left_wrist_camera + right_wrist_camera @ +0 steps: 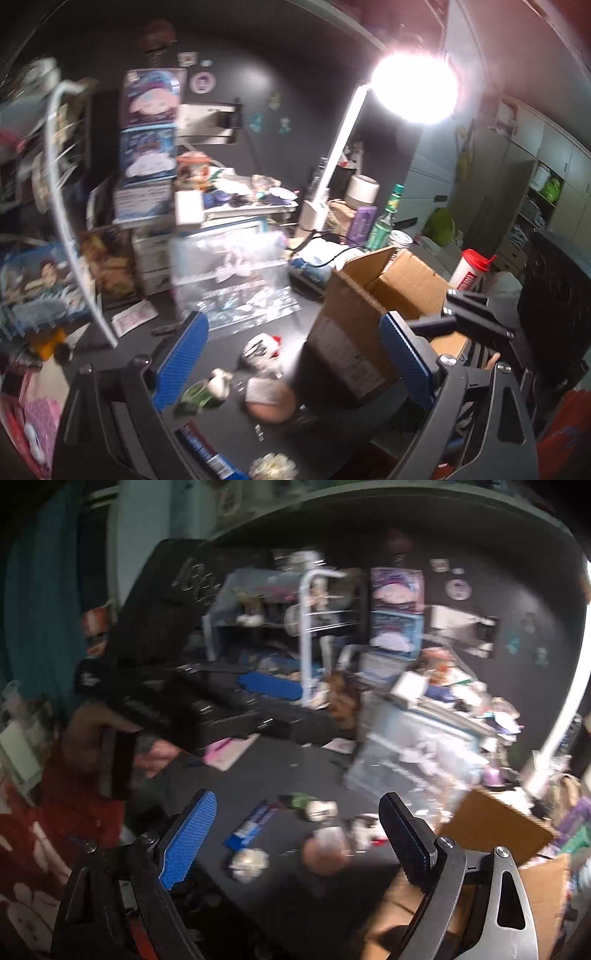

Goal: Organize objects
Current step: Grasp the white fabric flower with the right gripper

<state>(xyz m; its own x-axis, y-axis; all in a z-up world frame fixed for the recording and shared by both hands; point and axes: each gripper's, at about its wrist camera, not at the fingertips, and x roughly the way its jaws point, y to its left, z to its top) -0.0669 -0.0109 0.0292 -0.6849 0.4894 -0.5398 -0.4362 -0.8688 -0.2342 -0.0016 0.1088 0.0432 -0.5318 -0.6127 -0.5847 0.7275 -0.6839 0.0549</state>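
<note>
Left tongs (293, 354): held wide apart above the dark worktop (229, 343); nothing is clamped between the blue pads, though small items lie on the surface below the gap.
Right tongs (297, 836): spread wide as well, with nothing gripped; they are seen hovering over the same scatter of small things.
Cardboard box (373, 306): stood open on the right of the worktop, flaps up, just beside the right finger of the left tongs; in the right wrist view its brown flap (495, 823) is seen at the near right.
Small objects: a round pinkish item (271, 400), a green-and-white piece (207, 389) and a red-and-white piece (264, 347) are spread on the worktop left of the box, apart from one another.
Blue packet (253, 827): laid flat on the worktop, near the left of the pinkish item.
White crumpled ball (249, 864): set near the packet's near end.
Clear plastic bag (225, 266): laid further back, at the centre.
Desk lamp (413, 88): lit brightly at the far right, its white arm slanted down to the worktop.
Wire rack (321, 627): stood at the far left, among stacked boxes.
Sharpness: both views are blurred, so finer detail cannot be told.
</note>
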